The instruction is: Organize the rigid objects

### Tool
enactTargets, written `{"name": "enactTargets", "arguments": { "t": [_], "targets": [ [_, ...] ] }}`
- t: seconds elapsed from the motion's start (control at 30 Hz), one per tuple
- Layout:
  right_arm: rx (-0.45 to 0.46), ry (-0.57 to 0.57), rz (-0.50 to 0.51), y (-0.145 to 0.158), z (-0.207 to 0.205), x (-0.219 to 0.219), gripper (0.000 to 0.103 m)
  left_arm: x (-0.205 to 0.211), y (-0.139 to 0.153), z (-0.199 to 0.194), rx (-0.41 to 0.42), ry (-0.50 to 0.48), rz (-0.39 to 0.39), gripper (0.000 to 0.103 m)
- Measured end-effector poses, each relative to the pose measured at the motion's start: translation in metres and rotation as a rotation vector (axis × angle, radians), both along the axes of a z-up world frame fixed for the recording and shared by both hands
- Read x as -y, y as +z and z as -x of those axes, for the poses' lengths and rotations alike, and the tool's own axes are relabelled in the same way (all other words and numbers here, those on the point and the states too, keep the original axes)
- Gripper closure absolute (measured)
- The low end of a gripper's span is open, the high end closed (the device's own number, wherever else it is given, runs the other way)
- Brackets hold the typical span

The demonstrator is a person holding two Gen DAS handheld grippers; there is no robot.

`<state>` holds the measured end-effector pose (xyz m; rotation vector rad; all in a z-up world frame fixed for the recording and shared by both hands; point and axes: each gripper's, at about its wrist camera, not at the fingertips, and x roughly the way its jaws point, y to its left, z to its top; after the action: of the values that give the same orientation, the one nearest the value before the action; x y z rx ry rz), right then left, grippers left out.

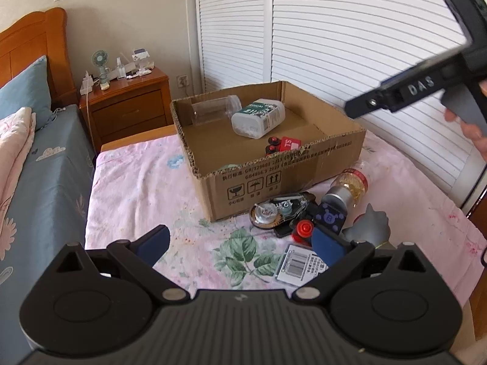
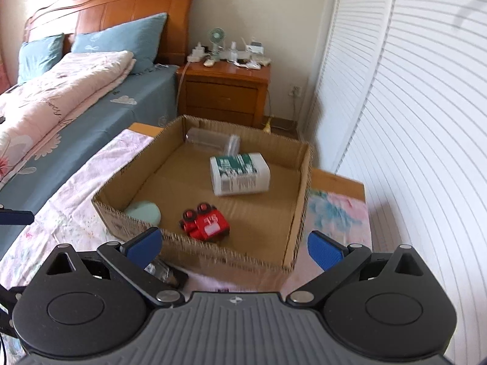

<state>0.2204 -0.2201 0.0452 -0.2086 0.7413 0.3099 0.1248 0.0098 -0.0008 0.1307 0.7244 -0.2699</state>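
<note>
Inside open brown cardboard box (image 2: 296,213), red toy car (image 2: 205,222), white green-labelled bottle (image 2: 240,173), both grippers (image 1: 240,245) (image 2: 236,245) spread, empty

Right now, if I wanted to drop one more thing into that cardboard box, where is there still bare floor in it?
The cardboard box has bare floor along its right wall, right of the red toy car and below the white bottle; also the middle left, between the mint-green object and the clear jar. Outside, the front right corner is crowded with a pile of small items.
</note>
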Motion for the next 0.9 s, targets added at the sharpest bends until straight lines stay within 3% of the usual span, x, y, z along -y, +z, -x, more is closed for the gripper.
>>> {"name": "enactTargets", "arguments": {
  "t": [0.27,0.43,0.67,0.9],
  "targets": [
    [-0.042,-0.093,0.004,-0.040,0.014,0.004,0.000,0.000,-0.007,0.011,-0.013,0.045,-0.007,0.004],
    [-0.101,-0.064,0.015,-0.070,0.016,-0.003,0.000,-0.003,-0.012,0.016,-0.025,0.058,0.002,0.004],
    [-0.137,-0.024,0.050,-0.086,0.003,-0.014,0.000,0.001,-0.018,0.016,-0.051,0.012,0.027,0.004],
    [-0.150,-0.063,0.055,-0.099,-0.005,-0.003,0.000,0.010,-0.029,0.014,-0.103,-0.072,0.020,0.004]
  ]
}}
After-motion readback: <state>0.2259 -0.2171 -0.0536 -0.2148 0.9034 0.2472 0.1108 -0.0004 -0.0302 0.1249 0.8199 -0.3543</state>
